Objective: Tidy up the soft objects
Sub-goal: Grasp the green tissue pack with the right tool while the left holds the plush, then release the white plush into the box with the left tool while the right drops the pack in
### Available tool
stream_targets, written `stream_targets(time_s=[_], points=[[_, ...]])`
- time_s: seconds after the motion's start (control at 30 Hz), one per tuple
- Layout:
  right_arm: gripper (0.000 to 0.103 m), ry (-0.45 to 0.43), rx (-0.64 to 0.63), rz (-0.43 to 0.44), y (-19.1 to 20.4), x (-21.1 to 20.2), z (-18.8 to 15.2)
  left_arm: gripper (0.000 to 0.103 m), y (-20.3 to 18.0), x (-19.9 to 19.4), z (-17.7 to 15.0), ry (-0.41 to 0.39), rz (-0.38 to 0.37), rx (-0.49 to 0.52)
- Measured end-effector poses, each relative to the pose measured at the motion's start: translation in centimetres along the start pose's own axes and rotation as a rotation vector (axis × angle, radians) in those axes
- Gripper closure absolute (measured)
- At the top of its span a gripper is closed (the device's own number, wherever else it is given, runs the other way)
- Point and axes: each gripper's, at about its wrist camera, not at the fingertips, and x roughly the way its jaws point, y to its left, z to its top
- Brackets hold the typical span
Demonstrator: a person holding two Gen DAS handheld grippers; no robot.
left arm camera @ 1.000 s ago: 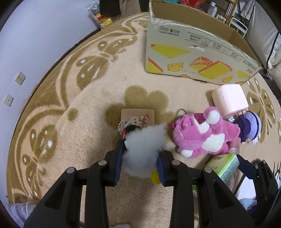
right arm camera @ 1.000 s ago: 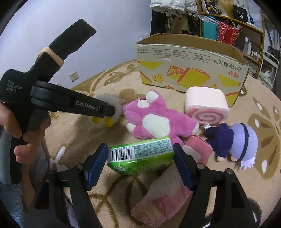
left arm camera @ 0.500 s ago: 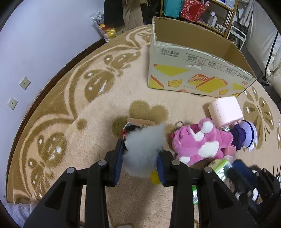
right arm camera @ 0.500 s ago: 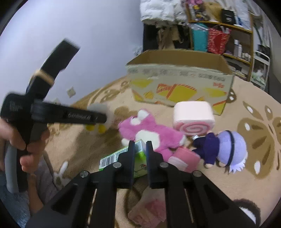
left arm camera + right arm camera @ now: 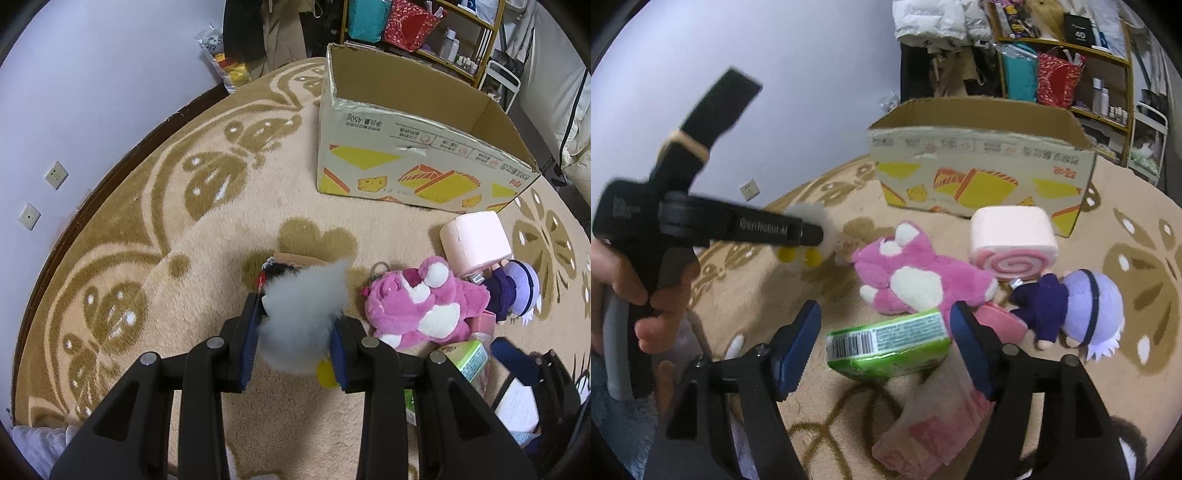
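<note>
- The left tongs [image 5: 295,343] are squeezed on a fluffy white toy [image 5: 304,314] with yellow feet, holding it up above the rug [image 5: 155,258].
- Seen from the right wrist camera, that toy [image 5: 809,221] pokes out past the tip of the left tongs [image 5: 812,236], and a hand [image 5: 635,291] grips the handle.
- The right tongs [image 5: 886,347] are wide apart, with nothing pinched. A green pack [image 5: 890,343] lies on the rug between the two blue pads [image 5: 798,343].
- A pink bear [image 5: 912,277] lies on the rug just behind the green pack.
- A pink roll cushion [image 5: 1012,243] sits beside the bear, in front of the cardboard box [image 5: 979,166].
- A purple doll [image 5: 1071,306] lies next to the roll cushion, to the right of the bear.
- A pink wrapped pack [image 5: 942,424] lies low down by the right tongs, partly under the green pack.
- The box stands open on the far side of the rug, well apart from the white toy.
- A small card [image 5: 295,260] sits under the white toy in the left view; it is mostly hidden, so I cannot tell what it shows.
</note>
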Motion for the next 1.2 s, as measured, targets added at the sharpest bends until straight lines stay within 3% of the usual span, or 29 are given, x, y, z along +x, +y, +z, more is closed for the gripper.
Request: stream_targets(time_s=[0.03,0.1,0.13,0.27,0.37,0.53,0.63,1.2], points=[[0.026,0.013,-0.008,-0.003,0.0,0.2,-0.2,0.071,0.0,-0.1,0.0,-0.003,0.000,-0.002],[0.013,0.029,-0.029,-0.018,0.3,0.8,-0.2,0.071,0.0,-0.4,0.1,-0.011,0.002,-0.003],[0.013,0.033,-0.032,-0.013,0.4,0.9,-0.3,0.071,0.0,-0.5,0.1,-0.017,0.003,-0.003],[0.013,0.056,-0.060,-0.024,0.9,1.6,-0.5,0.071,0.2,-0.9,0.3,-0.032,0.007,-0.009],[0.025,0.067,-0.087,-0.058,1.1,1.9,-0.8,0.071,0.2,-1.3,0.4,-0.049,0.008,-0.011],[0.025,-0.032,-0.068,-0.048,1.1,-0.2,-0.2,0.071,0.1,-1.4,0.4,-0.047,0.067,0.014],[0.025,-0.075,-0.043,-0.052,0.8,-1.2,0.4,0.071,0.4,-1.6,0.5,-0.058,0.052,0.001],[0.025,-0.174,-0.007,-0.142,-2.4,-3.2,4.8,0.071,-1.1,-6.8,4.6,-0.335,0.038,0.039]])
